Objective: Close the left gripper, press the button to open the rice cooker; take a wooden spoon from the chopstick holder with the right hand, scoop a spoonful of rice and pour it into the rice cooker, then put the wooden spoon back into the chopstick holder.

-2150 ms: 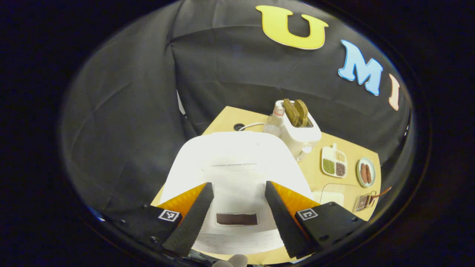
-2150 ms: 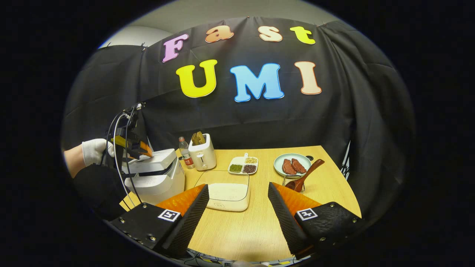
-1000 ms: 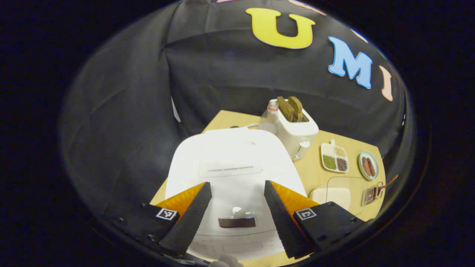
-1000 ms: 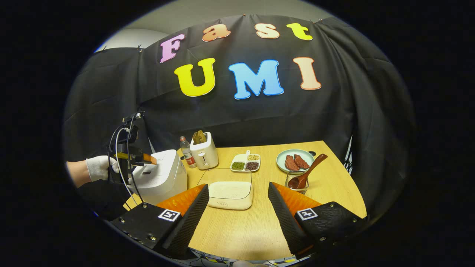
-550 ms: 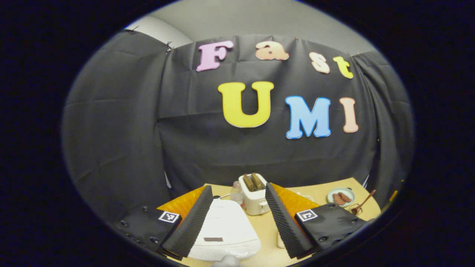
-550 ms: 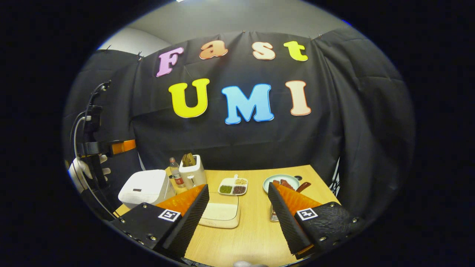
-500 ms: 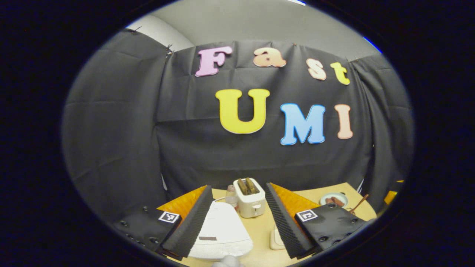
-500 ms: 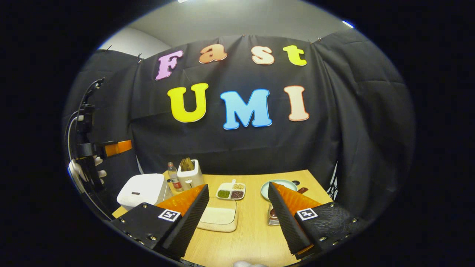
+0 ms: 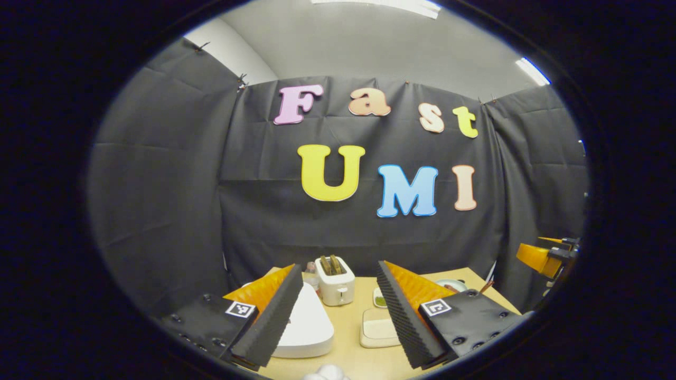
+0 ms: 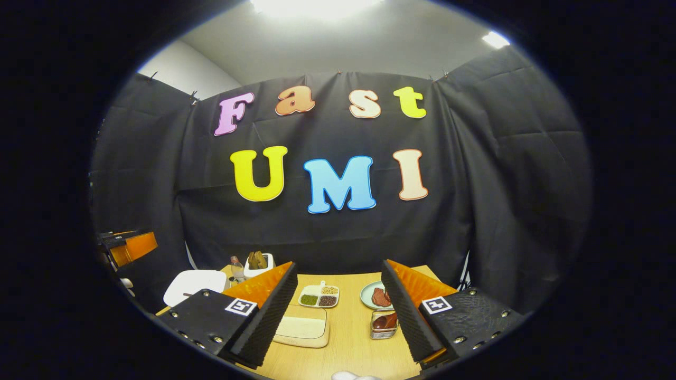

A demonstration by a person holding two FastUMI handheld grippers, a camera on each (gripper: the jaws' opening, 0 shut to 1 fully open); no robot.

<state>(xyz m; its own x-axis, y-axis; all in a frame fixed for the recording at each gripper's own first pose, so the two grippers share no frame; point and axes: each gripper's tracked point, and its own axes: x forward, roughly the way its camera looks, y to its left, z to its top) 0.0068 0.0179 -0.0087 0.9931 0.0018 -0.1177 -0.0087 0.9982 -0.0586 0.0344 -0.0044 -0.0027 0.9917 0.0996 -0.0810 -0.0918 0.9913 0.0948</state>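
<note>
The rice cooker [image 9: 306,330] is seen as a white, rounded appliance at the left end of the wooden table, its lid shut; in the right gripper view it [image 10: 193,285] is partly hidden. The rice [image 10: 302,327] is held in a shallow, pale, rounded-square container lying flat near the table's middle. The chopstick holder [image 10: 383,324], a small wire basket, is stood to the right of the rice, and the brown bowl of the wooden spoon [image 10: 386,320] is seen inside it.

A staged kitchen booth inside a plain room. Black cloth [image 10: 475,158] hangs behind a wooden table [image 10: 351,338]. On it stand a toaster [image 9: 332,274] and rice cooker [image 9: 306,330], under ceiling lights [image 10: 311,6].
</note>
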